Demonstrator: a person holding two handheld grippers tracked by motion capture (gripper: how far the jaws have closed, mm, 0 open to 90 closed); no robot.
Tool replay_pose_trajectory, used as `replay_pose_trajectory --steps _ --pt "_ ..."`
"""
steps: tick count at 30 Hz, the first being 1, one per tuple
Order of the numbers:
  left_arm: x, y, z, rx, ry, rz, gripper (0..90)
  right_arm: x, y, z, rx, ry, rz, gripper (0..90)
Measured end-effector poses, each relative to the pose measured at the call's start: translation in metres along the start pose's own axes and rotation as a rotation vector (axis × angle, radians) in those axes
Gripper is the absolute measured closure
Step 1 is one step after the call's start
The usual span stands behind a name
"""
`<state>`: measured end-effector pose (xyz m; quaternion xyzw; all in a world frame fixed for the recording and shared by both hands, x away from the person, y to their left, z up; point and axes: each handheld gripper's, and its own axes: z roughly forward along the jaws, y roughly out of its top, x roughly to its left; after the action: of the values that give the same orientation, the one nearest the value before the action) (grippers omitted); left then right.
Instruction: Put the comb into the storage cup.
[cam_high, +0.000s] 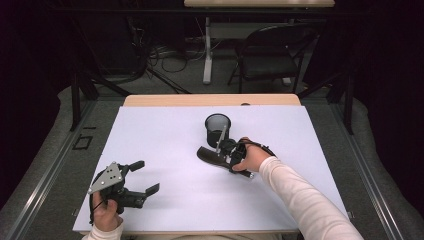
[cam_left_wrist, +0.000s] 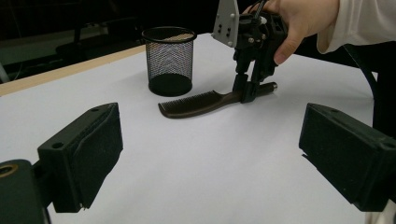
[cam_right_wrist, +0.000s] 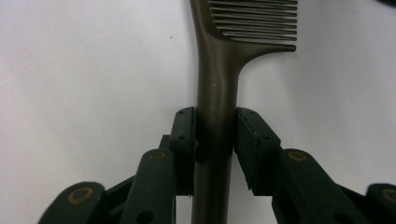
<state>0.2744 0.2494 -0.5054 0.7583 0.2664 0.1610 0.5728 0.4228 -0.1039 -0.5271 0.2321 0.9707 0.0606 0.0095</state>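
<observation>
With the right gripper clamped squarely on the handle of the comb, which lay on the table just near of the mesh cup, we judged a level lift best.

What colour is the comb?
Dark brown comb, clearest in the right gripper view.

white table: comb, mesh cup

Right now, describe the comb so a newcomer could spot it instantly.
On the white table, find the black mesh cup near the middle. The dark brown comb lies flat just in front of it, its handle clamped by the right hand-held gripper; nothing else there has teeth.
</observation>
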Motion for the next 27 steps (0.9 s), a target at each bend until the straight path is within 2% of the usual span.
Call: replay_pose_trajectory --steps 27 --pt "0.0003 0.0 0.0001 0.001 -0.001 0.002 6.3 -0.0009 0.0002 0.0004 -0.004 0.002 0.006 72.6"
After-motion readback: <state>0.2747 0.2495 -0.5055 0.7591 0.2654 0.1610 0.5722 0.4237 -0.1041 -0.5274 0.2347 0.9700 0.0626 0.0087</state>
